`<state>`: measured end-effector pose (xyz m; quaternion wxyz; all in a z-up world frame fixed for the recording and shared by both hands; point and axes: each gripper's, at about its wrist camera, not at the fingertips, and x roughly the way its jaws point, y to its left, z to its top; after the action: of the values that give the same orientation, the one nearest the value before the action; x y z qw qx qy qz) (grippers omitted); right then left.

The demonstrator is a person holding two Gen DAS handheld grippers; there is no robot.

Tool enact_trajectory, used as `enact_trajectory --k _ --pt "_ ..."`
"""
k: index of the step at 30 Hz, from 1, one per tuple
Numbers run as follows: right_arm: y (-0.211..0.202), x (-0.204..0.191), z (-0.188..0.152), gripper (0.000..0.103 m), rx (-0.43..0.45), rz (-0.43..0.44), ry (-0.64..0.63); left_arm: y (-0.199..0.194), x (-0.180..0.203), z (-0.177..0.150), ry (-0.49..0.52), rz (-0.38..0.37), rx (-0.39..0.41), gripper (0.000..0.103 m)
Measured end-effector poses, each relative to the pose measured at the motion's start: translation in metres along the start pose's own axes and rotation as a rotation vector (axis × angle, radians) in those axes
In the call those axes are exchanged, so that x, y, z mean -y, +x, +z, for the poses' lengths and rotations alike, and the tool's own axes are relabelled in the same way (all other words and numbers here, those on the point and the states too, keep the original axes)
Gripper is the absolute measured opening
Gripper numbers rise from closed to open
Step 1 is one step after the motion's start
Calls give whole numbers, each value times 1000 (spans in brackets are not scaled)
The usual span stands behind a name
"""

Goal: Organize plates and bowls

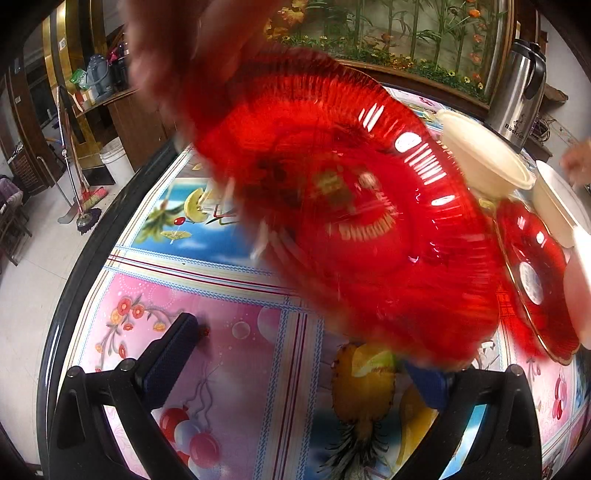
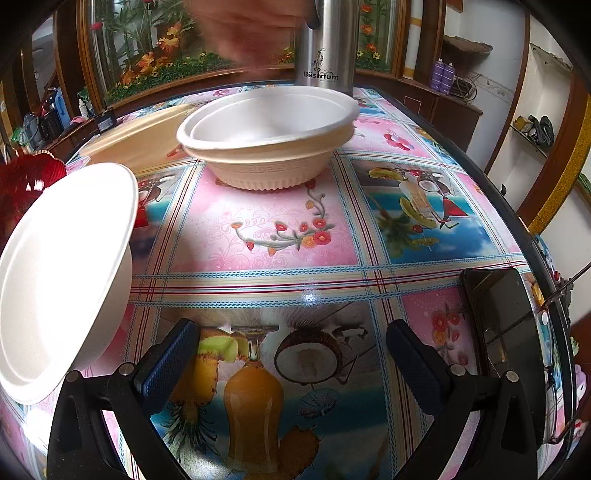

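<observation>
Blur smears a red plate [image 1: 347, 225] across the middle of the left wrist view, held up off the desk [image 1: 229, 325] and tilted. A blurred hand [image 1: 177, 48] reaches down to its rim at 11 o'clock. The plate's low edge sits right at the blue pad of the left tongs' [image 1: 306, 365] finger at 5 o'clock; whether pad and rim touch cannot be told. The other finger [image 1: 170, 354] stands at 7 o'clock, well clear of the plate, so these tongs are spread apart with nothing between them. A second red plate [image 1: 535, 280] lies flat on the desk at 3 o'clock, its rim near the desk's near edge. Above it, at 2 o'clock, a cream bowl [image 1: 484, 155] and a white bowl [image 1: 561, 210] crowd close, with a steel flask [image 1: 521, 88] behind them.

From the right wrist, the right tongs [image 2: 291, 354] are spread wide and hold nothing, hovering above the patterned cloth. Two nested bowls [image 2: 269, 129] stand at 12 o'clock, white inside cream, with the flask just behind. A white bowl [image 2: 62, 280] fills 9 o'clock, tilted, its rim near the tongs' near finger. A dark phone [image 2: 506, 332] lies at 4 o'clock, along the desk's black edge. Between the nested bowls and the tongs the cloth is open. A blurred hand [image 2: 251, 29] hangs at the top of this view.
</observation>
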<state>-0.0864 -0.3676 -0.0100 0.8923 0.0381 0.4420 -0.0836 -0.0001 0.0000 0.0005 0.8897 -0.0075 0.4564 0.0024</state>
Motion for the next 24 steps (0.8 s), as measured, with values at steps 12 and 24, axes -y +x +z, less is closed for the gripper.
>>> enact_trajectory --k 12,24 --pt "-2 -1 0 102 1 0 0 2 -1 0 2 -1 0 103" --pt "-2 0 2 102 -1 1 0 2 -1 1 2 -1 0 103"
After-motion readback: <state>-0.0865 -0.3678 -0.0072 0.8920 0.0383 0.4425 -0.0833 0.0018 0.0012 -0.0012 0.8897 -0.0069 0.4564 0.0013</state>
